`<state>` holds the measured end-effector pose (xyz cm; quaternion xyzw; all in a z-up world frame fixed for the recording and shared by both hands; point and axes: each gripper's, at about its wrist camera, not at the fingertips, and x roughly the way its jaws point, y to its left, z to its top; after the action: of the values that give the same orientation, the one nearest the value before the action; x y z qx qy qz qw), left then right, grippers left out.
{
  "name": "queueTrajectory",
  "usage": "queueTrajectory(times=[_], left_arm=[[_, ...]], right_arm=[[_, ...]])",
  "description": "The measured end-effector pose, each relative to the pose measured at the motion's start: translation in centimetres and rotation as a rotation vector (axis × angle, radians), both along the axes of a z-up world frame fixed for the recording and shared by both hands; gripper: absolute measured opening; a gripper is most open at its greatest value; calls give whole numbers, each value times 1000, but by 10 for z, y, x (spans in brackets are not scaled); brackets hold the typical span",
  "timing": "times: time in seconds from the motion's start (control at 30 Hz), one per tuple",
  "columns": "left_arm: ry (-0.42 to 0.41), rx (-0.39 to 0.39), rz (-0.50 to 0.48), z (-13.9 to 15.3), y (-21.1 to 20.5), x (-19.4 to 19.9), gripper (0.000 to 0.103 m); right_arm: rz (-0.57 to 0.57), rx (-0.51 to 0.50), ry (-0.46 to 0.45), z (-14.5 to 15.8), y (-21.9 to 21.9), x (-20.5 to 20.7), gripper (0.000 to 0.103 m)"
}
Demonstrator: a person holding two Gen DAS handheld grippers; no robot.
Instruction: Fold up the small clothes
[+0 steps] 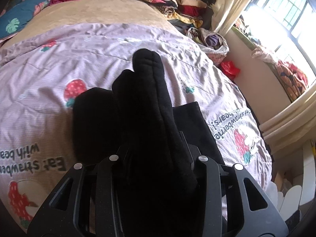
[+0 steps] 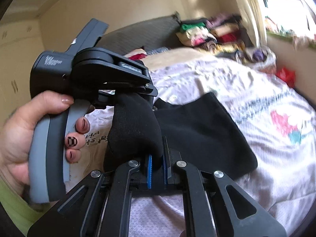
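Two claws gripping one black sock (image 2: pixel 134 130), thick, soft, seemingly folded

At the left of the right-wrist view, the person's left hand (image 2: pixel 25 134) wraps the grey handle of the left gripper (image 2: pixel 136 96), whose jaws clamp black cloth at centre. At lower centre the right gripper (image 2: pixel 157 165) pinches the same cloth, blue pads nearly together.

L wrist cam looks steeply down, close over strawberry quilt (image 1: pixel 138 45); R wrist cam shallower, facing the headboard (image 2: pixel 142 33). Both share quilt, clothes pile (image 1: pixel 173 2), window (image 1: pixel 284 7).
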<state>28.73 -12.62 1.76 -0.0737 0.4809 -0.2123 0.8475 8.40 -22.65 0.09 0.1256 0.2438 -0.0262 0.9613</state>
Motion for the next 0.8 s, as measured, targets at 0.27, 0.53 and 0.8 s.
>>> queueTrajectory(times=[0.27, 0.53, 0.8], left_arm=[[32, 20, -42, -14, -38, 8, 29], [65, 24, -90, -29, -62, 11, 61], [2, -85, -47, -10, -34, 1, 82]], right_arm=[[-88, 197, 29, -8, -35, -8, 7], [-149, 376, 89, -29, -60, -12, 8], [-224, 567, 115, -47, -84, -23, 33]])
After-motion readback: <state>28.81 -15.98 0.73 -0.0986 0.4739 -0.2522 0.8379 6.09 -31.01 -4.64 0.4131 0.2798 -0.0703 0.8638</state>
